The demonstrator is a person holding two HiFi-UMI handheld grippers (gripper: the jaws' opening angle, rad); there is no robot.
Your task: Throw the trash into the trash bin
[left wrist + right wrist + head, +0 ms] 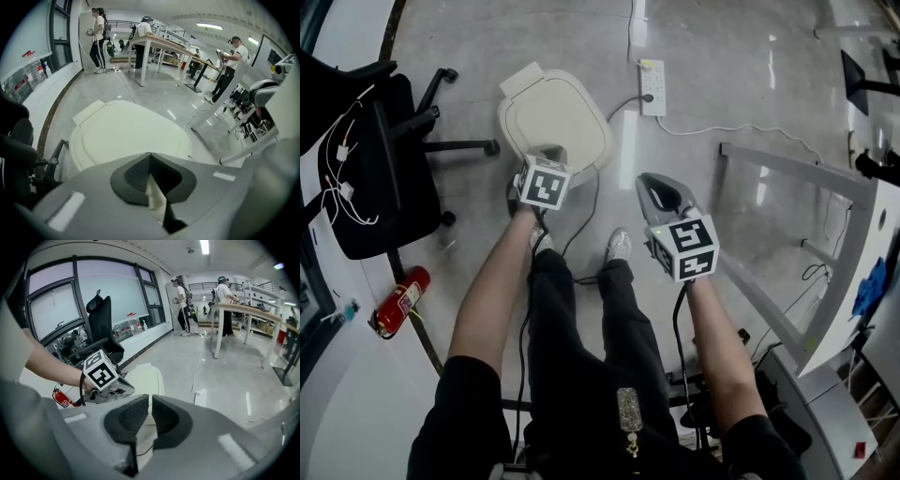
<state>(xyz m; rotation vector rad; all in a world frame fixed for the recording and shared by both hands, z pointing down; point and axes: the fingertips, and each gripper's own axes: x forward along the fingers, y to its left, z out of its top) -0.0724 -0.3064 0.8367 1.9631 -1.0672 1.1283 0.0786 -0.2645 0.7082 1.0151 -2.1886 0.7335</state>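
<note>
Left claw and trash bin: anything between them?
Nothing. The left gripper view shows the left claw, shut on a white scrap, facing the closed trash bin.

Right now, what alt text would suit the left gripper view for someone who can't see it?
The left tool pinches a pale scrap, aimed at a closed cream trash bin; people stand at tables behind.

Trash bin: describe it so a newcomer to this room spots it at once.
On the grey floor, look between the black office chair and the white power strip. The trash bin sits there, just ahead of the left gripper, which pinches a pale scrap. It alone is cream and rounded-square, with a flat closed lid.
</note>
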